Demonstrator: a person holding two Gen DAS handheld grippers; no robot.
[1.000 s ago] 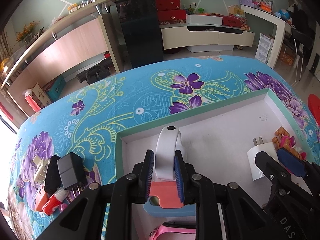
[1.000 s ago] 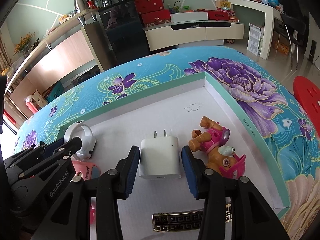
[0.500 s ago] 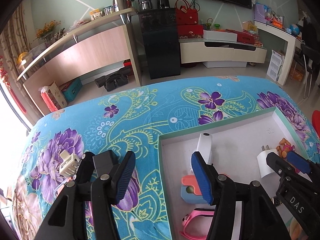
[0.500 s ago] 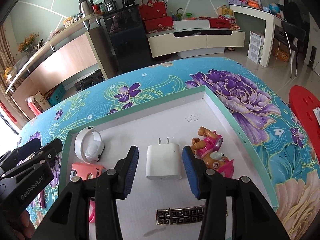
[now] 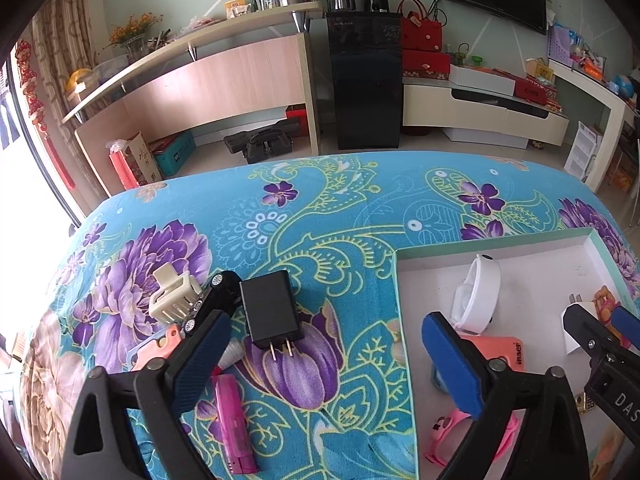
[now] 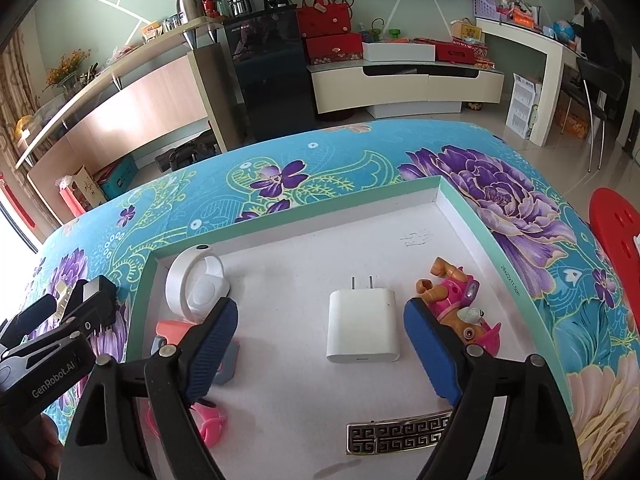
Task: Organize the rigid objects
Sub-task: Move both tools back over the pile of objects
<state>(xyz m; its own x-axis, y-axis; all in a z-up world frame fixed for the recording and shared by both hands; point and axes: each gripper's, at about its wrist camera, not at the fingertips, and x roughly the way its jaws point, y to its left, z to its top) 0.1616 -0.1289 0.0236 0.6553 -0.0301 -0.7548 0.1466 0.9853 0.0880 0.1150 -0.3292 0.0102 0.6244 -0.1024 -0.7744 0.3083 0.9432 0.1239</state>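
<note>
With both grippers' fingers opening on nothing, the right gripper [image 6: 320, 344] leaves a white charger [image 6: 363, 330] in the tray [image 6: 300, 216] while the left gripper [image 5: 326, 356] hovers over a black charger [image 5: 272, 306] on the bench, likely the next pickup.

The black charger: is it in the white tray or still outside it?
Outside. The black charger lies flat on the flowered cloth, left of the tray, prongs toward the camera.

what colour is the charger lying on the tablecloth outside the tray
Black, with two metal prongs. The charger shows best in the left wrist view, beside the tray.
</note>
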